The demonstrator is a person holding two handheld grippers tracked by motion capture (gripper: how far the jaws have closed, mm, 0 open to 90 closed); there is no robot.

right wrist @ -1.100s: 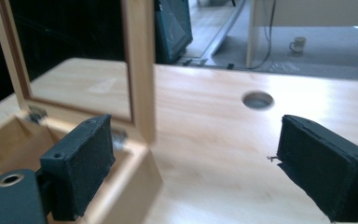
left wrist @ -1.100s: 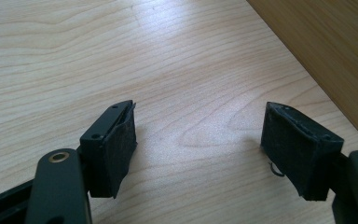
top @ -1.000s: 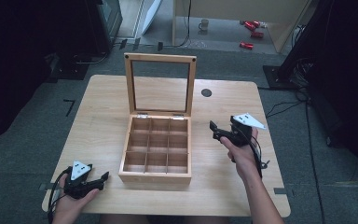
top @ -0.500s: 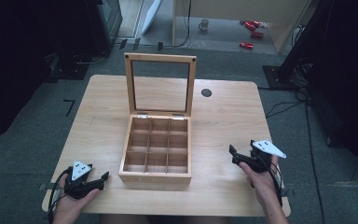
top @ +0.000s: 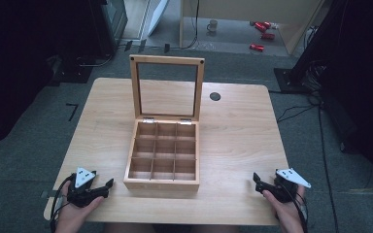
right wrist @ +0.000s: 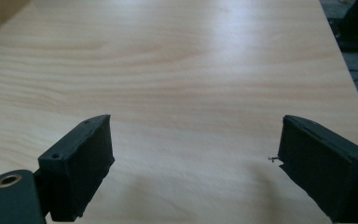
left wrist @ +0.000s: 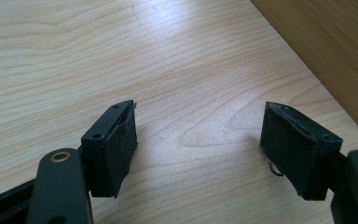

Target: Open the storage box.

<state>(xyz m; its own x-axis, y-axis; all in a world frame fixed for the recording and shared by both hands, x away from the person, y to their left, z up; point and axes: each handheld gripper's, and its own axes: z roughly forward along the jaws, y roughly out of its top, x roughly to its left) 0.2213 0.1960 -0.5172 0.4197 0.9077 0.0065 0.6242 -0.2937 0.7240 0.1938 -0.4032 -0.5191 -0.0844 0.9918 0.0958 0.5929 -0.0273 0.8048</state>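
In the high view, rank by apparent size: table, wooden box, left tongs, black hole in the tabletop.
1. table
2. wooden box, lid up
3. left tongs
4. black hole, farther from the camera, so its true size is less sure.

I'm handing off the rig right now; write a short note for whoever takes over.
Left gripper: open, empty, low over the light wooden table at the near left corner.
Right gripper: open, empty, at the near right edge.
Wooden nine-compartment box: mid-table between them, glass-paned lid upright, compartments look empty.
Done: lid is open.
Left: probably closing or filling the box; neither gripper touches it.
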